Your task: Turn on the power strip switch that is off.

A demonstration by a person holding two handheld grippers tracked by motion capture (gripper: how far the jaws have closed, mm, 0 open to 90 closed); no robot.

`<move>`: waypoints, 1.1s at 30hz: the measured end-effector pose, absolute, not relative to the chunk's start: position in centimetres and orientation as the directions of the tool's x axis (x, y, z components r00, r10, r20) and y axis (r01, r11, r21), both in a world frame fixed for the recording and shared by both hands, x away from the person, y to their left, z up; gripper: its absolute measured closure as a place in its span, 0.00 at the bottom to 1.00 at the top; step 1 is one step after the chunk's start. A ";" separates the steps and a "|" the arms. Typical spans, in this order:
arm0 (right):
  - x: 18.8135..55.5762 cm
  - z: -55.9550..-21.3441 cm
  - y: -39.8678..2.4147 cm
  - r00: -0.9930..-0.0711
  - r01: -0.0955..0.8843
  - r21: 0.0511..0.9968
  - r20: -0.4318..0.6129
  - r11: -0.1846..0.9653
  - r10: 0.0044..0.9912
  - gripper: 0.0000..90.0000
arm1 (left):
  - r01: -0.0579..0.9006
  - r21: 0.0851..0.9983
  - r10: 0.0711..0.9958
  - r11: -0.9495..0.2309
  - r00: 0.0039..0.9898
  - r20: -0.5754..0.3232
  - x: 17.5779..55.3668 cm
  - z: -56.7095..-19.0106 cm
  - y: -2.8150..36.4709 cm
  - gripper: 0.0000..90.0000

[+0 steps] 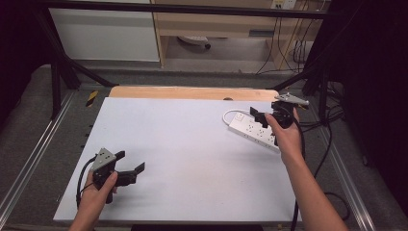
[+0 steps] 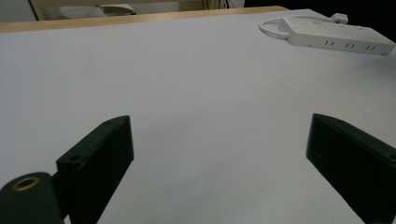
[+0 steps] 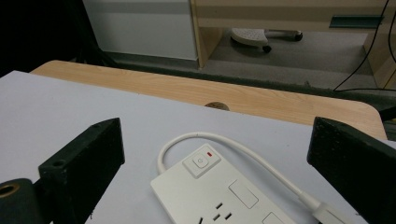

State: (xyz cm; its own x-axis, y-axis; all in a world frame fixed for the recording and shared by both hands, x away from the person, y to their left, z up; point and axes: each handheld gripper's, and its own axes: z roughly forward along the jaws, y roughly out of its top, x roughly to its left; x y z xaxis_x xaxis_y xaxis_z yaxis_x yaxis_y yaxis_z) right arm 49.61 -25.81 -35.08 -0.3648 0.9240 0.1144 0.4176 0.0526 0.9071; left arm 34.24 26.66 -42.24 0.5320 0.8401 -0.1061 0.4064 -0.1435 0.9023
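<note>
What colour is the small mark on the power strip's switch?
Red: a small red mark on the switch of the white power strip, clearest in the right gripper view.

White power strip (image 3: 219, 196) with a seemingly red indicator, on a pale table (image 1: 183, 144); black grippers.

The high view is evenly and rather dimly lit from overhead; the white counter (image 1: 192, 154) is the brightest area, without glare, while the upper left and whole right side of the frame sink into near black. Shadows on the sheet are soft and faint, a weak one lying just under the left gripper (image 1: 131, 164). The picture is slightly soft and grainy. In the left gripper view the black jaws at the bottom are blurred and featureless, and the power strip (image 2: 336, 39) at the upper right is mildly soft. In the right gripper view the strip is sharp, the jaws blurred, the upper left dark.
</note>
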 end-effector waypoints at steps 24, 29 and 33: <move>53.0 -37.3 -26.4 -0.295 0.478 0.878 0.124 0.034 0.947 0.07 | 0.403 0.902 0.837 -0.153 0.538 -0.098 34.1 -42.2 26.6 0.08; 53.6 -38.1 -26.5 -0.276 0.499 0.866 0.124 0.032 0.953 0.07 | 0.402 0.902 0.837 -0.157 0.539 -0.095 34.1 -42.2 26.6 0.08; 54.0 -38.6 -26.7 -0.266 0.511 0.859 0.125 0.029 0.956 0.07 | 0.402 0.902 0.837 -0.157 0.539 -0.094 34.1 -42.2 26.6 0.08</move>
State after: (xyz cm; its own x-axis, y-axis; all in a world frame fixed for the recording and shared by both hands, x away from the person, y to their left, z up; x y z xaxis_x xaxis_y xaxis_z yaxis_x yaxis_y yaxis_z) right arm 53.97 -26.68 -38.56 -0.2656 0.9559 0.1253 0.5108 0.0293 0.8592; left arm 34.12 26.61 -42.22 0.5387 0.8373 -0.0937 0.4016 -0.1575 0.9022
